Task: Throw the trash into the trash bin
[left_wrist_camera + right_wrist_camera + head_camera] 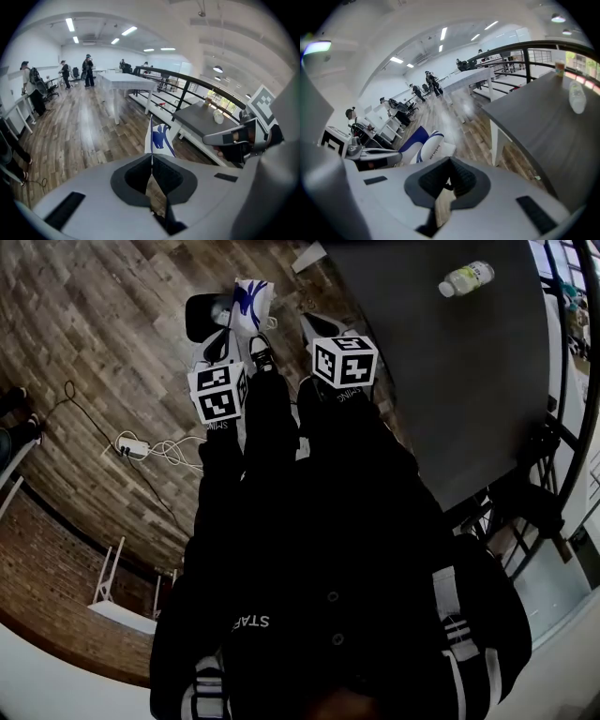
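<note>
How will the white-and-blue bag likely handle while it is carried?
Probably light: the bag juts out without drooping from a thin edge pinched in the left hand-held gripper. It looks like thin, creased sheet, so it likely crumples easily and may sway. Breakage seems unlikely.

This is a large open-plan office. Long white desks (124,82) run down a wood-plank floor (79,126), with office chairs (41,86) at the left of the left gripper view and people (87,70) standing among them near the back. Strip lights (70,24) line the white ceiling. A black railing (187,86) runs along the right. In the head view, a power strip (133,447) with cables lies on the floor at the left, and a dark grey table (450,381) fills the upper right.
</note>
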Demonstrator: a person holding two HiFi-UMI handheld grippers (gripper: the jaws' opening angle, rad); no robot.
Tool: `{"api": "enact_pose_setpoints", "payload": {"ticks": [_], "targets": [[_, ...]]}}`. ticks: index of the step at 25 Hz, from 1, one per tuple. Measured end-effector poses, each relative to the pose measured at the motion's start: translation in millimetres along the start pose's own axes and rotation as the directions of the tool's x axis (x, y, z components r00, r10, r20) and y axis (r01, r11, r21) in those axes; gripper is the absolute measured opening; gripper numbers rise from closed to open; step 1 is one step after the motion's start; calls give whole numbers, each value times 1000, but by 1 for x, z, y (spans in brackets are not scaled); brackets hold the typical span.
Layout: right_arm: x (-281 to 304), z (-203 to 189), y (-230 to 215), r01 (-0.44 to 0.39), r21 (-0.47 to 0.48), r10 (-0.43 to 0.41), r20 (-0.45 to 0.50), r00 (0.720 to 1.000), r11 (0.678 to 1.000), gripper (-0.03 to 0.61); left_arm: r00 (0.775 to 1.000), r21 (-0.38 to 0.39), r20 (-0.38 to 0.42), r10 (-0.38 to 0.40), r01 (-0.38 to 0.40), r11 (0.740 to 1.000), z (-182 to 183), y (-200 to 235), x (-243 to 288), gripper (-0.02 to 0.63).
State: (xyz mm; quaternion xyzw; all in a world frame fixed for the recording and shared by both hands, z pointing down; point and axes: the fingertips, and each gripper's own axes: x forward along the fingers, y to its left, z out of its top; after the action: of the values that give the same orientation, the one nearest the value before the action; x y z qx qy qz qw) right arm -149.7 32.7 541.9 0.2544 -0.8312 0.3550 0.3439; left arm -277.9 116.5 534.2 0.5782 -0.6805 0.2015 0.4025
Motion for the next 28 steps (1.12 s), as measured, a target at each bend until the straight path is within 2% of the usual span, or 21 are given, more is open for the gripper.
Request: {"api": "enact_pose_setpoints", "payload": {"ticks": [6,9,13,22,28], "targets": [[56,-9,30,-47,-107,39,-72,997,993,15,997,-91,-44,67,-71,993,-45,65,20,8],[87,-18,46,-73,-171,54,-113,992,982,15,995,-168,-67,75,-86,982,-73,89,33,8],[136,-29,59,-119,-223,83,-161,983,968,15,991,-227,-100,86,-107,968,-110,114,59,8],[245,-87,52,-172,-257,104,-255,961,951,15,975,-311,-181,127,-179,933,-200,176,134,8],[284,-121,38,-179,-246,103,-293,950,952,15,962,-338,-227,149,-221,915,-245,204,176,8]]}}
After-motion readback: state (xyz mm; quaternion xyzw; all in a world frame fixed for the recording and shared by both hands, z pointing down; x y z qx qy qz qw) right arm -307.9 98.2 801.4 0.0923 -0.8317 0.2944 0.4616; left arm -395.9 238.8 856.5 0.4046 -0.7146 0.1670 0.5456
